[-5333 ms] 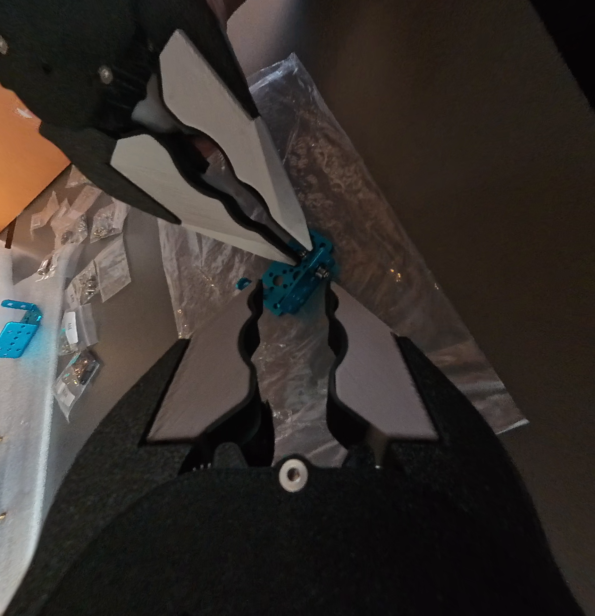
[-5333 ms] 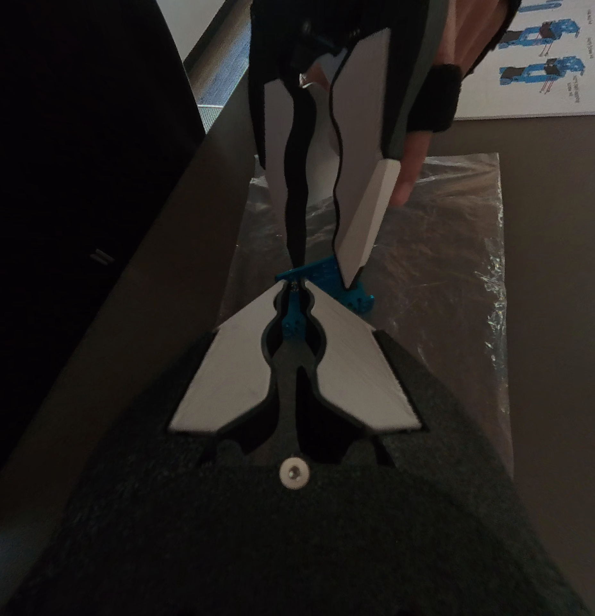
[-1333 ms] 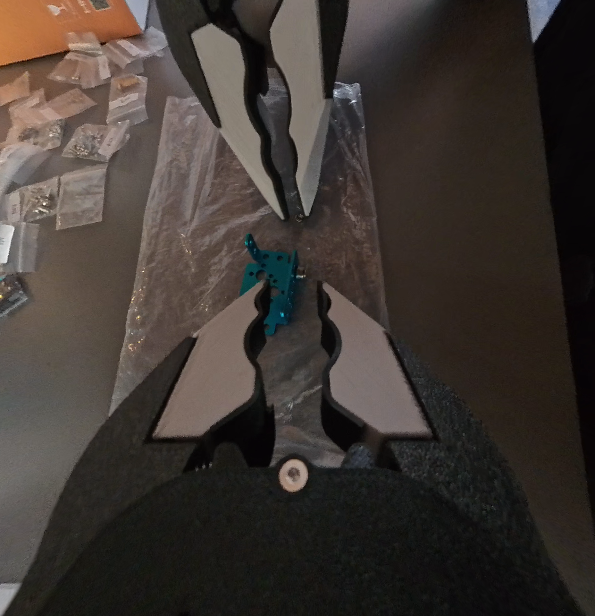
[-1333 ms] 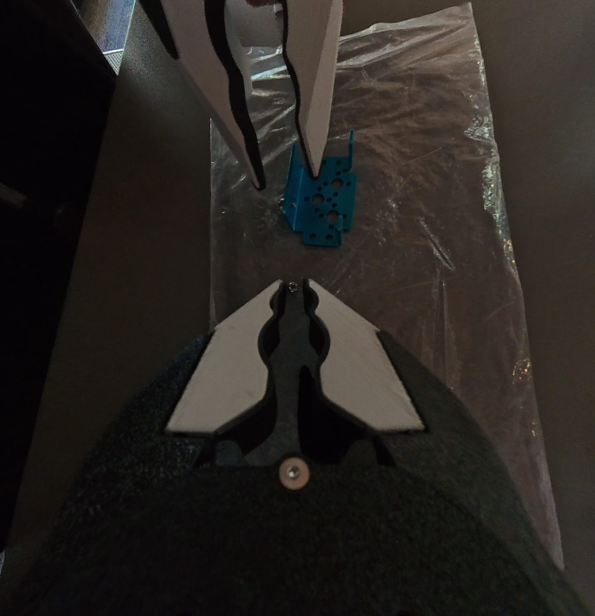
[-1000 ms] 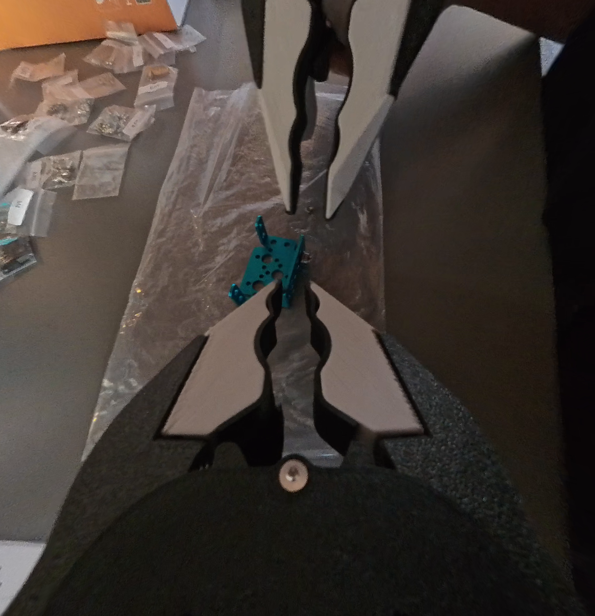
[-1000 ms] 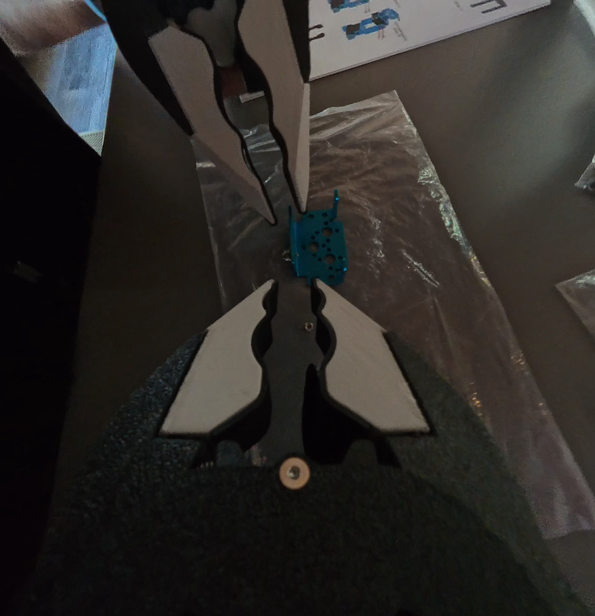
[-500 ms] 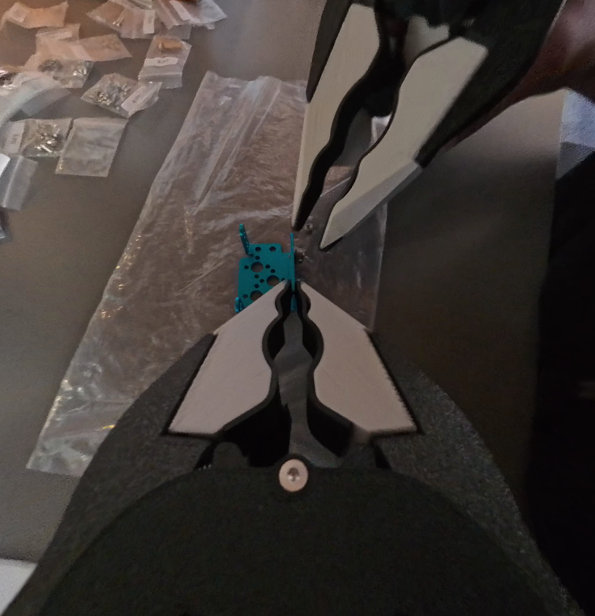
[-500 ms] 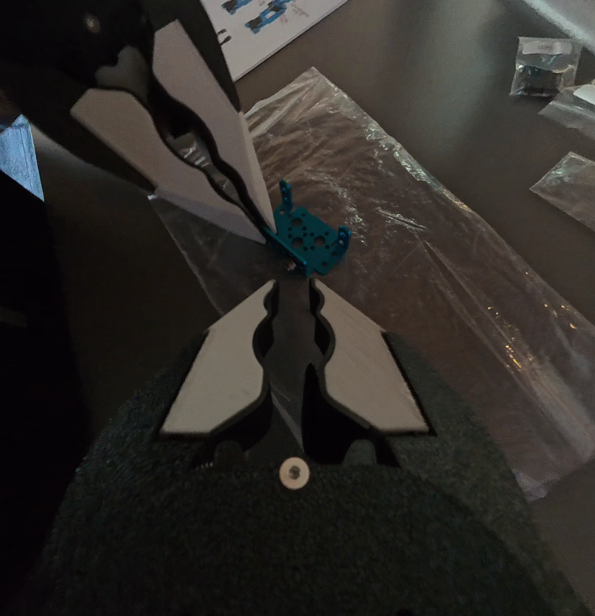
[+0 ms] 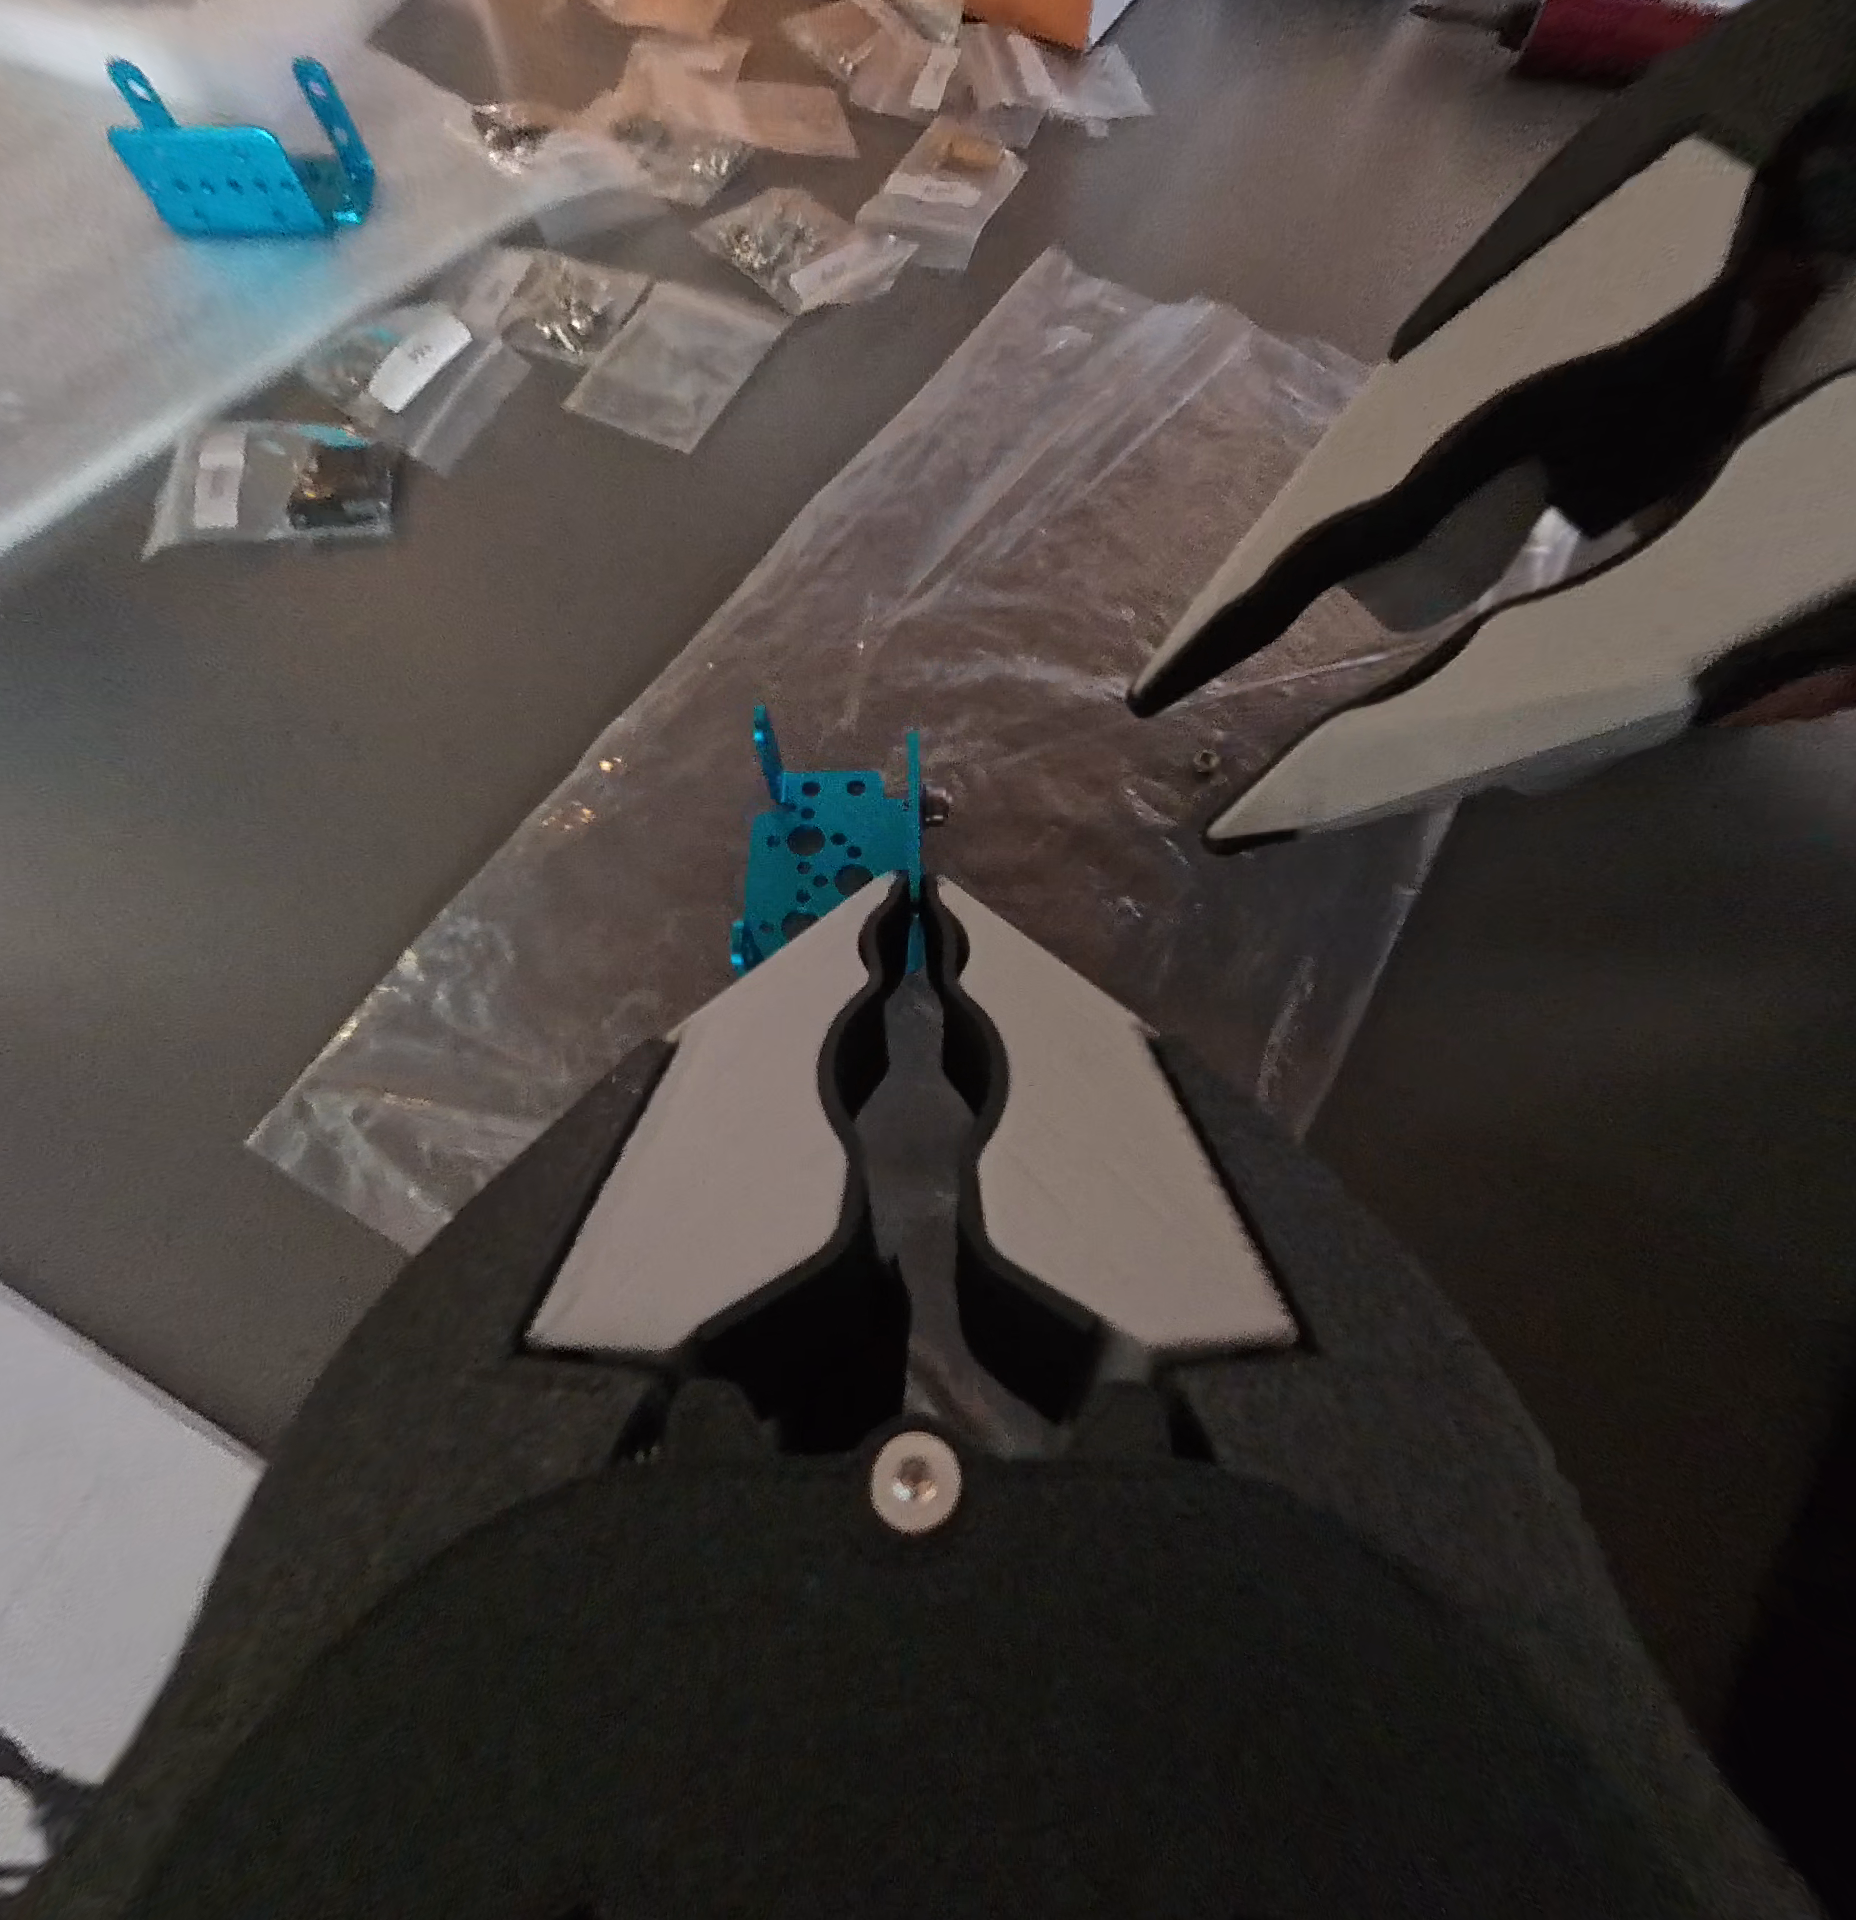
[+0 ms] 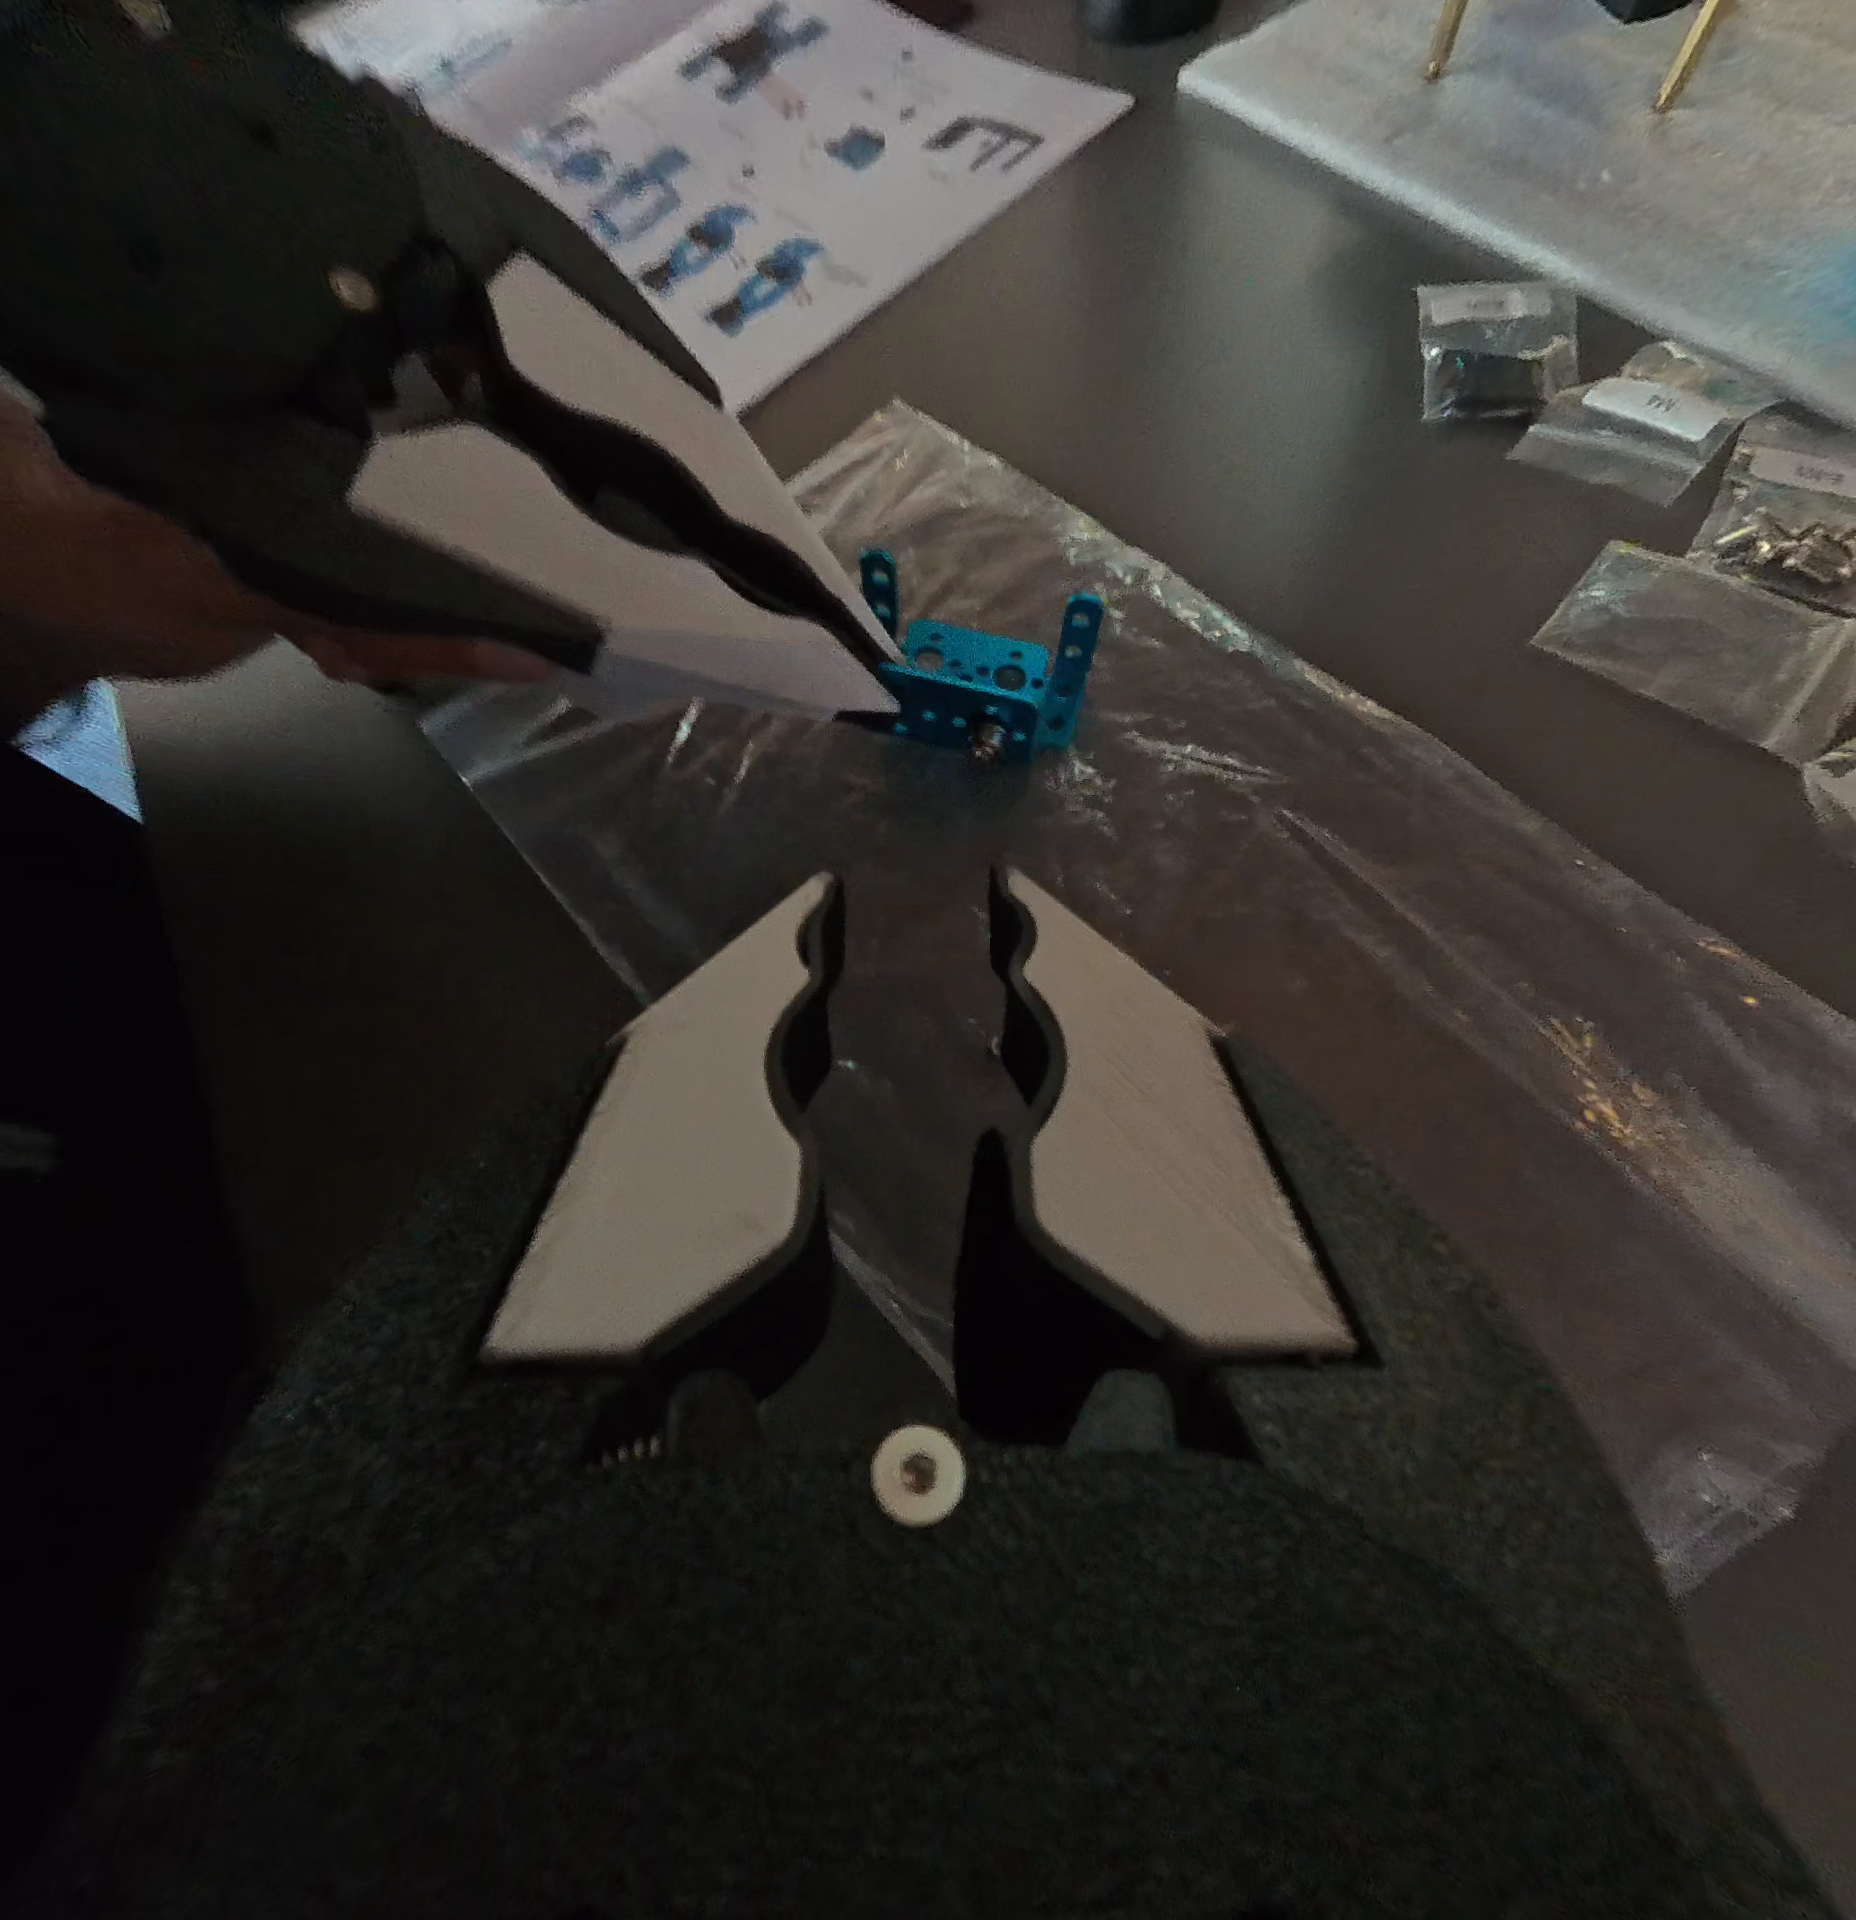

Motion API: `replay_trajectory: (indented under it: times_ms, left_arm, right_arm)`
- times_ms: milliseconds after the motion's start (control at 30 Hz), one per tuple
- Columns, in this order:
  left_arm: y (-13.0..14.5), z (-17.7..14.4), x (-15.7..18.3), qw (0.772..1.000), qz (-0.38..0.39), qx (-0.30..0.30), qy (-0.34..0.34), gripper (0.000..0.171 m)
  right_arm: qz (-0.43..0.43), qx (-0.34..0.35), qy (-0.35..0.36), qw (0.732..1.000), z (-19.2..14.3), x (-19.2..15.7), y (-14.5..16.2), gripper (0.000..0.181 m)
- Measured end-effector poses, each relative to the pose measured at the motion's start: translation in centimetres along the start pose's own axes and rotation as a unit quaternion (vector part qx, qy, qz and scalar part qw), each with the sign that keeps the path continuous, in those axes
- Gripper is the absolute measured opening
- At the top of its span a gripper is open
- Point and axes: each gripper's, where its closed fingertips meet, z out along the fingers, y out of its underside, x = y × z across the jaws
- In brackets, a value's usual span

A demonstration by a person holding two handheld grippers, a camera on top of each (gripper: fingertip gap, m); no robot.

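Left tongs (image 9: pixel 911 883) pinched on one side wall of the blue perforated bracket (image 10: pixel 991 670), standing on the clear plastic bag (image 10: pixel 1319 883) with a small screw (image 10: pixel 989 738) jutting from that wall. Right tongs (image 10: pixel 913 883) parted, holding nothing, near the bracket but apart from it. Farther out on the dark tabletop (image 9: pixel 332 748): small parts bags (image 9: pixel 695 312), a second blue bracket (image 9: pixel 243 171), a printed instruction sheet (image 10: pixel 758 177).

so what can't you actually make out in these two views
- Left wrist view: the near end of the blue bracket is hidden behind the left gripper fingertips.
- Left wrist view: the tiny part on the clear plastic sheet is too small to identify.
- Right wrist view: the instruction sheet is blurred.
- Right wrist view: the small bags have unclear contents.
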Motion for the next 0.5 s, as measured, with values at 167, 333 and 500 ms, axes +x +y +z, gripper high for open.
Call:
replay_trajectory:
  times_ms: [167,333,500]
  left_arm:
    - [-0.1,-1.8,3.3,0.993,0.047,0.020,0.105,0.002]
    - [2.2,-3.8,4.0,0.969,0.159,-0.014,0.191,0.001]
    - [3.6,-4.9,3.1,0.905,0.287,-0.053,0.309,0.002]
  right_arm:
    - [-0.015,-0.032,0.017,0.999,-0.2,-0.2,1.2,0.028]
    - [-0.031,-0.059,0.042,0.997,-1.1,0.9,3.0,0.021]
    - [-0.003,-0.052,0.026,0.998,-1.3,1.0,2.7,0.019]
